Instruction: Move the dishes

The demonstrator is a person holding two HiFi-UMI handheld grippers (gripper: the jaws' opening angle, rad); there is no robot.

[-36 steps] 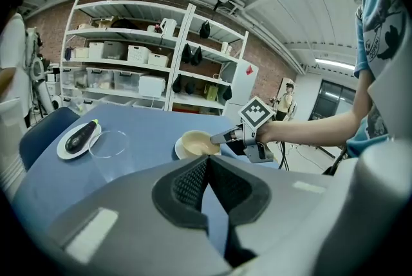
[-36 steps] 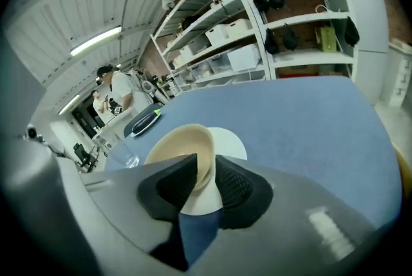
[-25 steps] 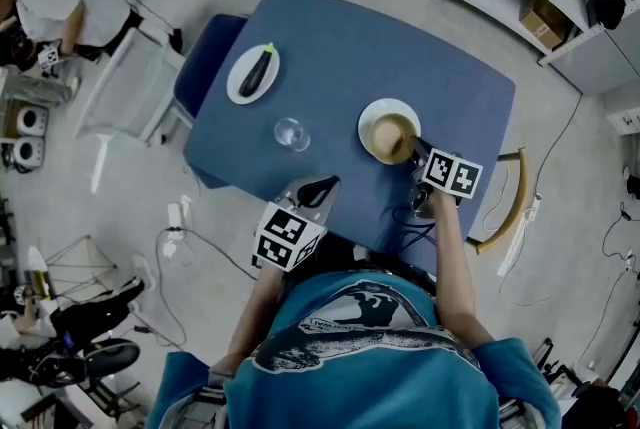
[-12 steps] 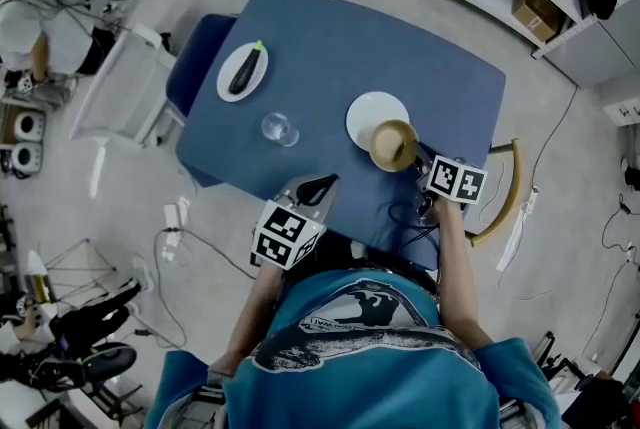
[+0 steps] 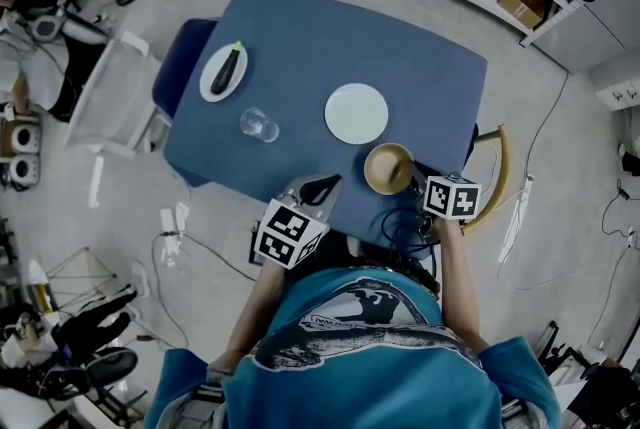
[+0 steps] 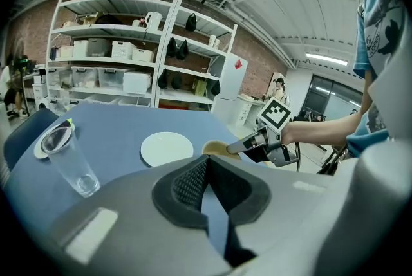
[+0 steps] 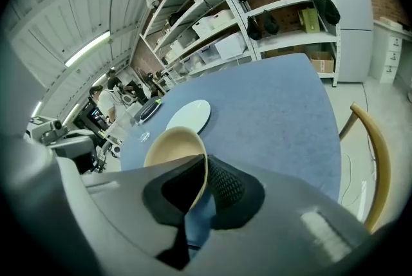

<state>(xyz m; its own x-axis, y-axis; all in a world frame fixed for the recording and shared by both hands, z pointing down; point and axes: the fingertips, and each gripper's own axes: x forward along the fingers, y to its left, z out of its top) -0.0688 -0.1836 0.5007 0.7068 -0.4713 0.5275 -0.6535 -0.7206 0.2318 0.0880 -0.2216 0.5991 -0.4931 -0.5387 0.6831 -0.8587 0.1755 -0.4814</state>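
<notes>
A tan bowl [image 5: 388, 168] hangs over the near right part of the blue table [image 5: 410, 67]. My right gripper [image 5: 415, 175] is shut on its rim, and in the right gripper view the bowl's [image 7: 172, 151] wall sits pinched between the pads. The empty white plate [image 5: 356, 113] lies just beyond it. My left gripper [image 5: 322, 185] hovers at the table's near edge, its jaws shut on nothing [image 6: 205, 162]. The left gripper view also takes in the white plate [image 6: 167, 148], the bowl [image 6: 215, 148] and the right gripper [image 6: 254, 143].
A clear glass [image 5: 258, 125] stands left of the white plate. A plate with an eggplant [image 5: 224, 73] lies at the far left corner. A wooden chair [image 5: 497, 182] is at the table's right end, a blue seat [image 5: 182, 67] at its left. Shelves line the back.
The right gripper has carried the bowl off the white plate, toward the near right edge of the table. The plate now lies bare. The left gripper keeps its spot by the near edge.
</notes>
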